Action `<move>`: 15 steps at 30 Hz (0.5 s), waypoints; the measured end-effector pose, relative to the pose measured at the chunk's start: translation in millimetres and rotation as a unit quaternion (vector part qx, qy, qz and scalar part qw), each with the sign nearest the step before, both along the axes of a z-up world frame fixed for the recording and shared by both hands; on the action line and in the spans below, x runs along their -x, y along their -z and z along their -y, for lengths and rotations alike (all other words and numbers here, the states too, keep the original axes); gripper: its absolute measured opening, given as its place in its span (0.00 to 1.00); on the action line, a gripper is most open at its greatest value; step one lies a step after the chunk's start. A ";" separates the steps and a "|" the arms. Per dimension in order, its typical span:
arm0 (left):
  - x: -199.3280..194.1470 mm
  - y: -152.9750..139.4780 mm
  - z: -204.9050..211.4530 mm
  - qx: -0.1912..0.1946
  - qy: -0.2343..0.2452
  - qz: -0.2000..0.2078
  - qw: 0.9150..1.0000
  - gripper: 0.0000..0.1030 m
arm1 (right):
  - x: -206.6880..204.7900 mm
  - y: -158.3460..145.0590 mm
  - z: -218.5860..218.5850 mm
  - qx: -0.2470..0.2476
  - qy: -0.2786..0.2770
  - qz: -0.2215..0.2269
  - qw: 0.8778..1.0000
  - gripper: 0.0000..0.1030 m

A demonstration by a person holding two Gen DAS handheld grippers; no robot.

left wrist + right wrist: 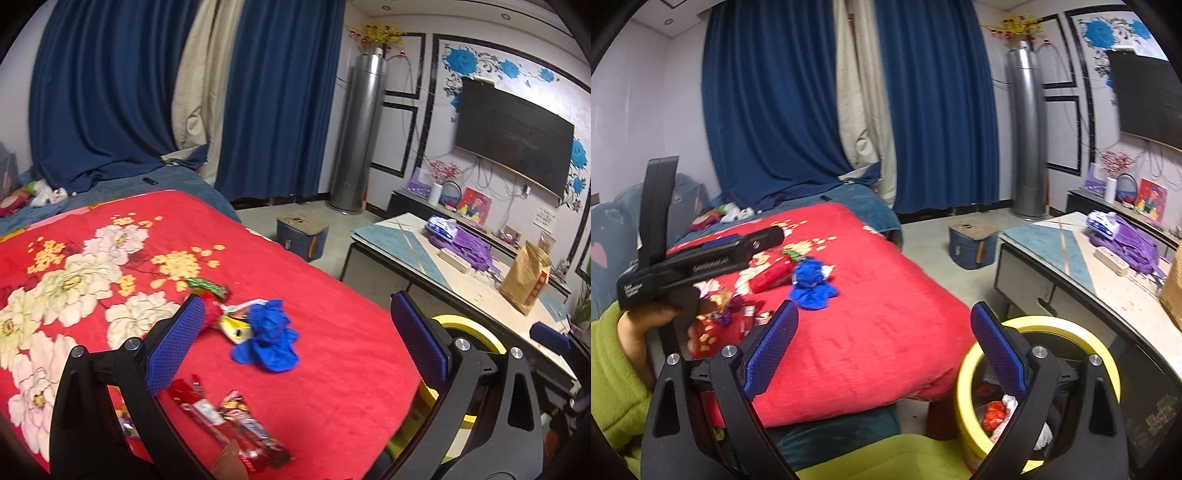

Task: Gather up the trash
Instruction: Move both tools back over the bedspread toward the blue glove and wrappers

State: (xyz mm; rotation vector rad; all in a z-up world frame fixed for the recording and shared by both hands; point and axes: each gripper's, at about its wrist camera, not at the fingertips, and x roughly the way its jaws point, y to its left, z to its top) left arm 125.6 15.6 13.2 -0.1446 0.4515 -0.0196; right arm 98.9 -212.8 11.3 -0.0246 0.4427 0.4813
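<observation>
The bed [871,332] fills most of the room from where I stand, covered in a red flowered blanket [332,332], and everything else sits in relation to it. Just off its near corner stands the yellow-rimmed bin [964,373], already holding some red and white scraps. Beyond the bin runs the low counter [417,254], with a purple bag and a brown paper bag on it.

On the blanket, toward the middle, lies one crumpled blue glove [267,338]. Touching its far side is a yellow-and-white wrapper [234,325], and past that a red packet [772,277] and a green foil wrapper [205,285]. Nearer the bed's front edge lie roughly three red snack wrappers [229,421]; blur makes the count uncertain.

The left gripper [295,336] hangs over the blanket, its fingers [173,347] spread wide apart and empty, with the glove lying between them in its view. The right gripper [882,343] is by the bed's near corner, beside the bin, its fingers equally apart with nothing held.

I'd judge this the reach for the next piece, most likely the glove. The next move calls for lowering the left gripper onto it, closing on the bunched upper fold without snagging the blanket, then carrying it over to the bin.
</observation>
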 end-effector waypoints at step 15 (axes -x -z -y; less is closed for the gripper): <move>27.2 -0.7 -68.4 0.003 -0.073 -0.005 0.997 0.90 | 14.2 6.4 -75.3 0.034 -0.113 -0.014 0.993 0.81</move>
